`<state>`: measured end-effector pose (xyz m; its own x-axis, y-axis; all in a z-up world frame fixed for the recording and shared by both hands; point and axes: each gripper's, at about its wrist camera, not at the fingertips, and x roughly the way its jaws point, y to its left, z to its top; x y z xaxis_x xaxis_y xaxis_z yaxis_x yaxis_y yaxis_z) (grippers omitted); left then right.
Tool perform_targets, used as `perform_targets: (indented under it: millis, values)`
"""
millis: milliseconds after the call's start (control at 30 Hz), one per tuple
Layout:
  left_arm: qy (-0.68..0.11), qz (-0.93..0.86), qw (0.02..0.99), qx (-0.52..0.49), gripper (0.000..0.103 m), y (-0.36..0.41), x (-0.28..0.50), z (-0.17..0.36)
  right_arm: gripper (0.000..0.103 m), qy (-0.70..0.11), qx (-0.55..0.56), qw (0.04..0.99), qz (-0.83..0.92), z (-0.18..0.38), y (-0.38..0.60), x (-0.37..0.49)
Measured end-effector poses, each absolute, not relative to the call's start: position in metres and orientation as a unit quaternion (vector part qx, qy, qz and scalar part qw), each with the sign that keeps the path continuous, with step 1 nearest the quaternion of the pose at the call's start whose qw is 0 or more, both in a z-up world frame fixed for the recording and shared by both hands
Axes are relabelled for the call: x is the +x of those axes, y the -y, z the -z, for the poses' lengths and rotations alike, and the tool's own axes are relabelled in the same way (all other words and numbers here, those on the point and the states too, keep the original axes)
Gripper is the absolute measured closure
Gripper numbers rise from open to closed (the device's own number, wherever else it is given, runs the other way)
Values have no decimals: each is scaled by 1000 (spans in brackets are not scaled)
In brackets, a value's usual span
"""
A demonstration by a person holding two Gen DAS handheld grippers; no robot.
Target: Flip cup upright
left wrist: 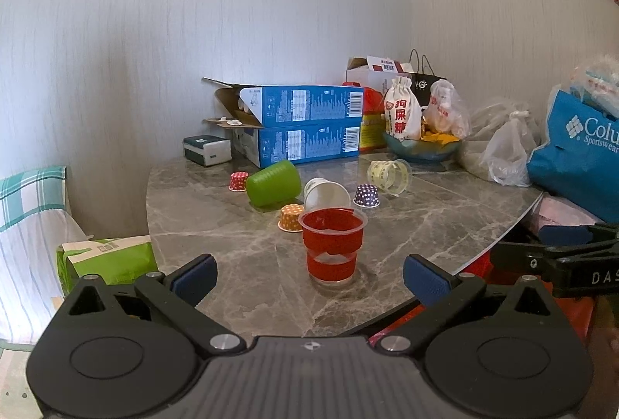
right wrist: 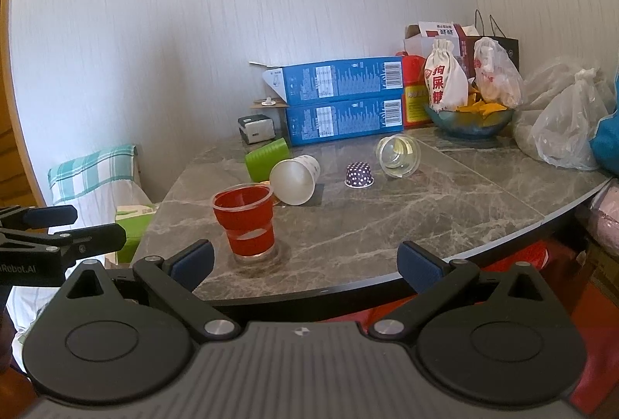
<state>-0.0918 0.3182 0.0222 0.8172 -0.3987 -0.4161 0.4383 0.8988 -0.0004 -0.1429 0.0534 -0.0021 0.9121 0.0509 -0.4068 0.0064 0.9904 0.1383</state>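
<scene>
A clear cup with red bands (left wrist: 332,245) stands upright near the front of the grey marble table (left wrist: 232,225); it also shows in the right wrist view (right wrist: 247,221). A white cup (left wrist: 325,192) (right wrist: 296,179), a green cup (left wrist: 274,183) (right wrist: 267,158) and a clear yellow-patterned cup (left wrist: 389,175) (right wrist: 398,156) lie on their sides behind it. My left gripper (left wrist: 309,279) is open and empty, just in front of the red cup. My right gripper (right wrist: 305,264) is open and empty, to the right of the red cup at the table's front edge.
Small dotted paper cups sit upside down: purple (left wrist: 366,195) (right wrist: 359,175), orange (left wrist: 291,218), red (left wrist: 238,181). Blue boxes (left wrist: 305,125), a bowl with bags (left wrist: 421,144), plastic bags (left wrist: 506,152) and a blue bag (left wrist: 580,148) crowd the back and right. A chair (left wrist: 31,225) stands left.
</scene>
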Motion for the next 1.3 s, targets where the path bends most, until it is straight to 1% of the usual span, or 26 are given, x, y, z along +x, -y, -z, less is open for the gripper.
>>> perform_targets:
  millis: [1300]
  values:
    - [-210,220,952,41,0,-313,-92,-23,1,-209,79,974,-16,6,-49,-144]
